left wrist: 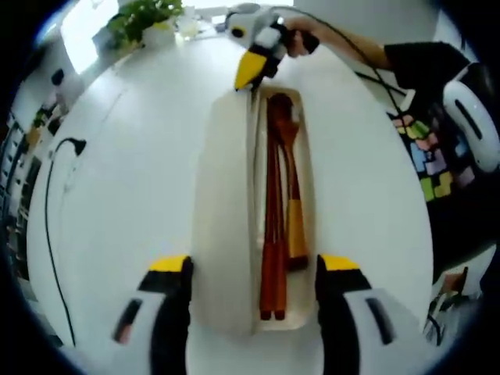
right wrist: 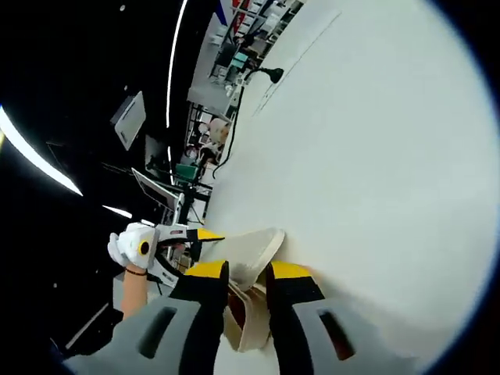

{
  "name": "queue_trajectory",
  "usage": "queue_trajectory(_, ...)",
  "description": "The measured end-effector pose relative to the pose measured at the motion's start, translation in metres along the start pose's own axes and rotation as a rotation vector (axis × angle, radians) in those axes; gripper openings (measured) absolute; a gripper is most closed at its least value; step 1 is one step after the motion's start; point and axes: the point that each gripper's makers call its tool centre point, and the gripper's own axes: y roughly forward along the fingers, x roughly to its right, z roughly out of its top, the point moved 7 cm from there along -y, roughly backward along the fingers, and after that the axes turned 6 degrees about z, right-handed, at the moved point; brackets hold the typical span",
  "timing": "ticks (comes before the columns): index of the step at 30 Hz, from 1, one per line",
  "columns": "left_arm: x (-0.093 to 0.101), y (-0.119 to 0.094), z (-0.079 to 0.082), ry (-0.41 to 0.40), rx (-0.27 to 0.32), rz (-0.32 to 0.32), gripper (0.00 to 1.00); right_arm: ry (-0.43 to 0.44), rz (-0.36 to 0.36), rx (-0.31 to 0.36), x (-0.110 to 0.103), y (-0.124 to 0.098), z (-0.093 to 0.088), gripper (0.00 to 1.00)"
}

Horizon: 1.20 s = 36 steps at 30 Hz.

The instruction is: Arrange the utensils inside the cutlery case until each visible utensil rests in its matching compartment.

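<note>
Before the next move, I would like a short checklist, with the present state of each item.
1. Cutlery case open, lid beside tray: ok.
2. Wooden utensils lying lengthwise in the tray: ok.
3. Each utensil in its matching compartment: cannot tell, they overlap.
4. Left gripper open, jaws either side of the case's near end: ok.
5. Right gripper at the far end, jaws around the rim: ok; firmness of grip: cannot tell.
6. Black cable away from the case: ok.
</note>
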Motion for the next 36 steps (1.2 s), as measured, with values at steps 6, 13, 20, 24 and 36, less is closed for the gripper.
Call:
queue_trajectory(6,0.000,0.000,-0.001,-0.002,0.016,-0.004,0.67,0.070,0.006,0.027,0.001,0.004,-0.002,0.14)
queue_trajectory(13,0.000,-0.001,-0.003,-0.016,0.028,0.008,0.67,0.171,0.071,0.085,-0.002,-0.003,0.013,0.10)
queue_trajectory(20,0.000,0.000,-0.003,-0.032,0.029,0.008,0.68,0.113,0.122,0.114,-0.019,-0.012,0.012,0.07)
queue_trajectory(24,0.000,0.000,-0.003,-0.038,0.036,0.009,0.69,0.083,0.141,0.125,-0.029,-0.019,0.011,0.06)
queue_trajectory(36,0.001,-0.001,-0.002,-0.045,0.012,0.016,0.69,0.009,0.213,0.133,-0.036,-0.026,0.010,0.04)
